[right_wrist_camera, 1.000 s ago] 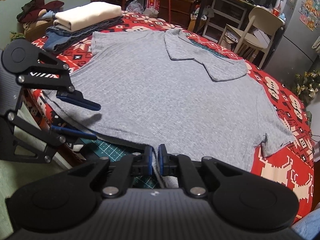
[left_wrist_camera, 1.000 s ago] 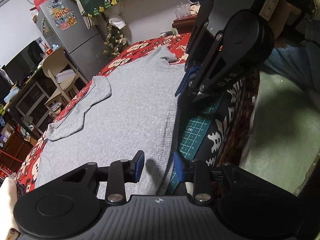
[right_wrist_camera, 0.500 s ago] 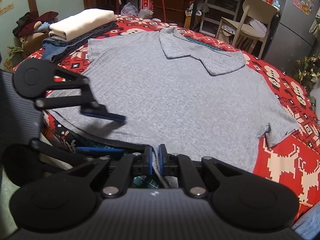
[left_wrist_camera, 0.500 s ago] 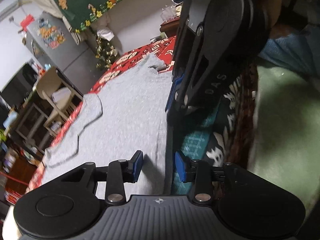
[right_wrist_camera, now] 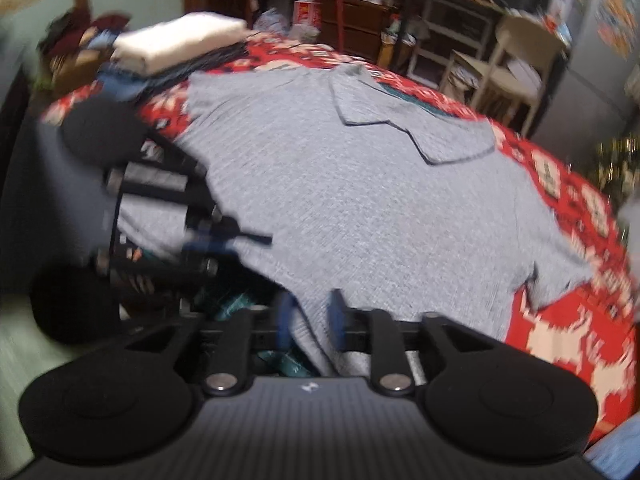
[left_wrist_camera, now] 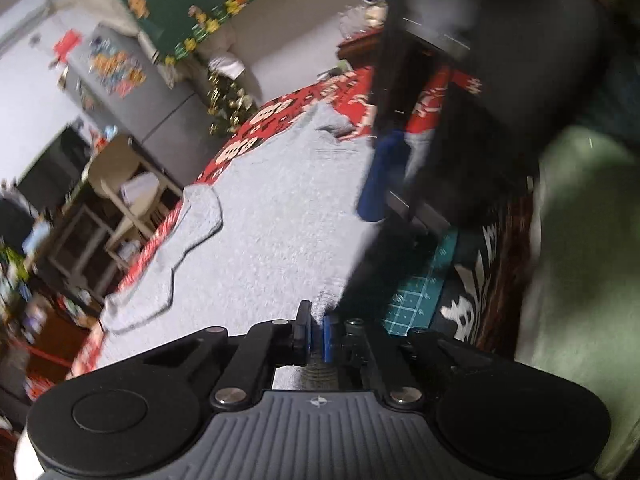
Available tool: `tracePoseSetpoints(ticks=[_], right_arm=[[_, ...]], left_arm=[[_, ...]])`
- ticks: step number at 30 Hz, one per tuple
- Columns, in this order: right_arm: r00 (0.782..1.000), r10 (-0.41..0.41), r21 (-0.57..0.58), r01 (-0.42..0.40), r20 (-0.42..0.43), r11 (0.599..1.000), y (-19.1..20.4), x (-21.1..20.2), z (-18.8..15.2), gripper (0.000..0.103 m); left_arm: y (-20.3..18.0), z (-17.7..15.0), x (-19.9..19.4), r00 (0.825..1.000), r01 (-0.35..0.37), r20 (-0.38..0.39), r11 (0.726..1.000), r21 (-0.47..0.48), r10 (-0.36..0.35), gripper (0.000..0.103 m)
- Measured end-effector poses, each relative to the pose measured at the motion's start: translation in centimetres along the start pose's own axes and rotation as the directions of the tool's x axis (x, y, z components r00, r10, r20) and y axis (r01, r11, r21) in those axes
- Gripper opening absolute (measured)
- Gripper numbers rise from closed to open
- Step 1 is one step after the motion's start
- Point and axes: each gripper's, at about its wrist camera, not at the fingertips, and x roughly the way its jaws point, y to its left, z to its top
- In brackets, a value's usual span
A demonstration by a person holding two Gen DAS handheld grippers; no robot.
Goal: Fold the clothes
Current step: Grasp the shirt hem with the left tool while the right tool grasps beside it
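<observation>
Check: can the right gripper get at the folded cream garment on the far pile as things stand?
Probably not directly. The right gripper is open at the grey shirt's near hem; the cream garment lies across the spread shirt, beyond the left gripper.

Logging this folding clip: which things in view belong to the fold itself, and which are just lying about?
Part of the job:
grey shirt, spread flat
left gripper, shut on the shirt's near hem
right gripper, open, hem between its fingers
red patterned cloth under the shirt

Lying about:
folded stack at the far corner
chair
fridge
green cutting mat
</observation>
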Motion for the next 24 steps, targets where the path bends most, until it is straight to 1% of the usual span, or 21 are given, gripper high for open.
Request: tracePoseSetpoints(ticks=[1, 3, 6, 9, 12, 13, 14, 18, 21, 24], right_arm=[[1.000, -0.014, -0.041, 0.014, -0.003, 0.999, 0.6, 0.1, -0.1, 0.038], [0.999, -0.041, -0.116, 0.040, -0.012, 0.992, 1.7, 0.6, -0.3, 0.041], [0.998, -0.070, -0.176, 0.068, -0.006, 0.982, 2.8, 1.5, -0.4, 0.042], [0.991, -0.133, -0.237, 0.132, 0.014, 0.963, 3.5, 2.2, -0.7, 0.047], [0.980, -0.194, -0.299, 0.197, 0.038, 0.934, 4.1, 2.5, -1.1, 0.047], [0.975, -0.219, -0.321, 0.221, 0.045, 0.921, 4.2, 2.6, -1.3, 0.044], [0.971, -0.234, -0.334, 0.236, 0.047, 0.913, 4.3, 2.6, -1.5, 0.044], [0.966, -0.255, -0.368, 0.254, 0.048, 0.894, 4.6, 2.1, -1.9, 0.042], [0.960, -0.273, -0.422, 0.275, 0.066, 0.864, 5.3, 1.7, -2.5, 0.042], [0.955, -0.280, -0.428, 0.294, 0.097, 0.855, 5.5, 1.2, -2.5, 0.042]], left_arm=[[0.4, 0.1, 0.0, 1.000, 0.009, -0.003, 1.000, -0.024, -0.009, 0.005], [1.0, 0.4, 0.0, 1.000, 0.027, -0.009, 0.997, -0.071, -0.028, 0.005], [1.6, 0.7, 0.1, 0.999, 0.047, -0.014, 0.990, -0.131, -0.049, 0.005], [1.9, 0.9, 0.0, 0.998, 0.056, -0.014, 0.984, -0.166, -0.059, 0.005], [2.5, 0.7, 0.2, 0.997, 0.071, -0.020, 0.975, -0.208, -0.077, 0.005], [2.5, 0.7, 0.2, 0.997, 0.072, -0.022, 0.974, -0.214, -0.078, 0.005], [2.6, 0.6, 0.2, 0.997, 0.072, -0.023, 0.973, -0.217, -0.079, 0.005], [2.7, 0.5, 0.1, 0.997, 0.071, -0.024, 0.970, -0.230, -0.079, 0.005], [2.8, 0.5, 0.0, 0.997, 0.071, -0.022, 0.969, -0.238, -0.079, 0.005], [2.8, 0.4, 0.1, 0.996, 0.071, -0.027, 0.969, -0.238, -0.080, 0.006]])
